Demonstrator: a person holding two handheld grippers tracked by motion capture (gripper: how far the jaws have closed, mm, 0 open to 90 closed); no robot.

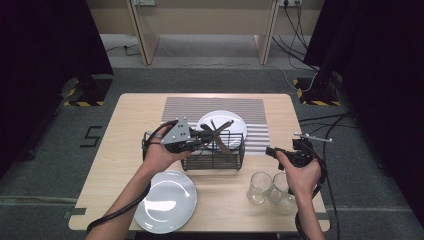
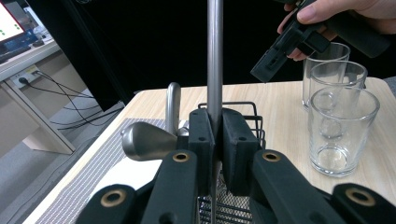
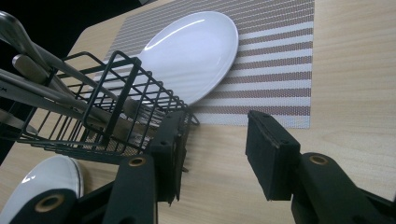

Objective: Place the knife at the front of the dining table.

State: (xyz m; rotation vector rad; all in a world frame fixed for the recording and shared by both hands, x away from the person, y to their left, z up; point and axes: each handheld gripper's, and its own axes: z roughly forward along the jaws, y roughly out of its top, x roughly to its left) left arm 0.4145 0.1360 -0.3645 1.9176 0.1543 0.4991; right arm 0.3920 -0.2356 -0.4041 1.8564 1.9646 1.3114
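Steel utensil handle point(image 2: 215, 56), upright, pinched between the pads of the left gripper point(image 2: 214, 140), over the wire basket point(image 1: 215, 152) at mid-bench. More cutlery point(image 1: 220, 131) leaning crossed in the basket; a spoon bowl point(image 2: 144, 140) just left of the jaws in the left gripper view. Basket partly on the striped mat point(image 1: 215, 107), in front of a white plate point(image 1: 237, 122). Second plate point(image 1: 167, 200) at the near edge of the bench point(image 1: 130, 115). Right gripper point(image 1: 274, 151) released, jaws apart with nothing between, hanging right of the basket, above three glasses point(image 1: 260, 187).
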